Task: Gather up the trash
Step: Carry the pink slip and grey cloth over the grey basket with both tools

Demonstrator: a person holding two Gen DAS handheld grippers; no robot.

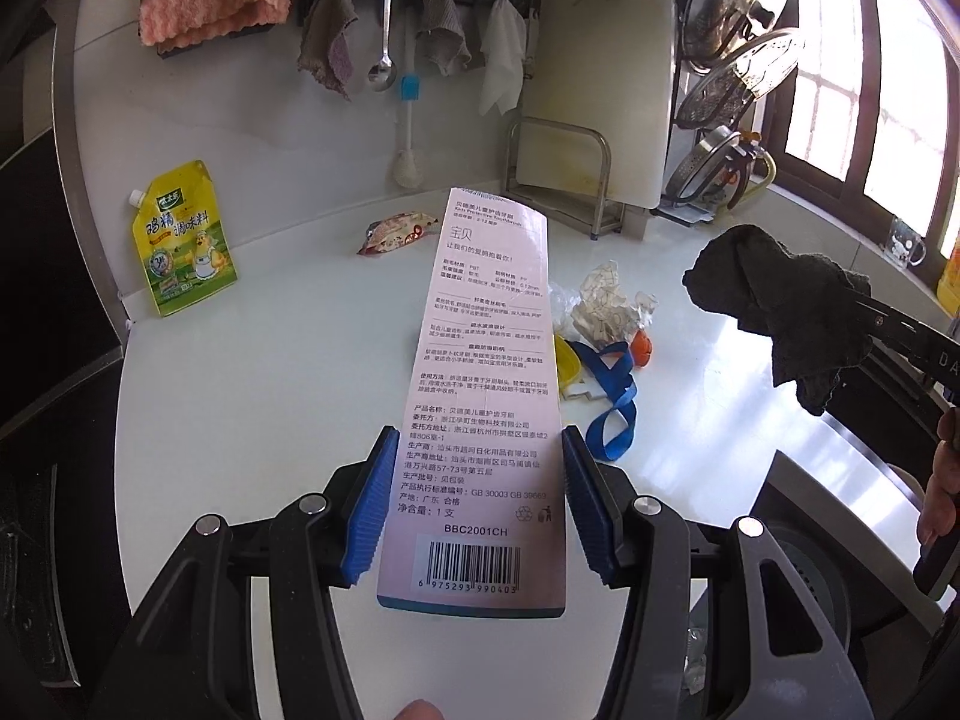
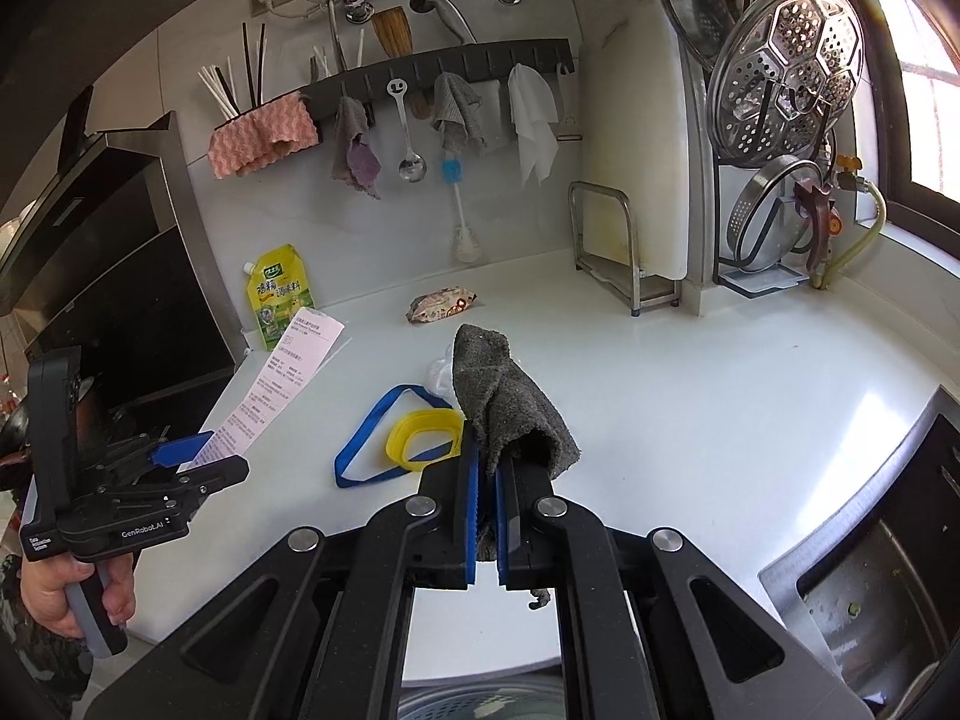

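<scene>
My left gripper [image 1: 480, 444] is shut on a long pink toothbrush box [image 1: 486, 360], gripping its edges between the blue pads and holding it above the white counter [image 1: 270, 372]. The same gripper [image 2: 201, 450] and box [image 2: 282, 384] show at the left of the right wrist view. My right gripper [image 2: 486, 462] is shut on a dark grey rag [image 2: 510, 402], which also hangs at the right of the left wrist view [image 1: 786, 306]. On the counter lie a blue strap [image 2: 372, 438], a yellow ring [image 2: 423, 438], crumpled clear plastic [image 1: 606, 306] and a snack wrapper [image 2: 441, 303].
A yellow seasoning pouch [image 1: 183, 240] leans on the back wall by the black range hood [image 2: 120, 276]. A cutting board rack [image 2: 624, 252] and pot lids [image 2: 786, 66] stand at the back right. The steel sink [image 2: 870, 570] is at the right. Cloths and utensils hang from a wall rail [image 2: 444, 66].
</scene>
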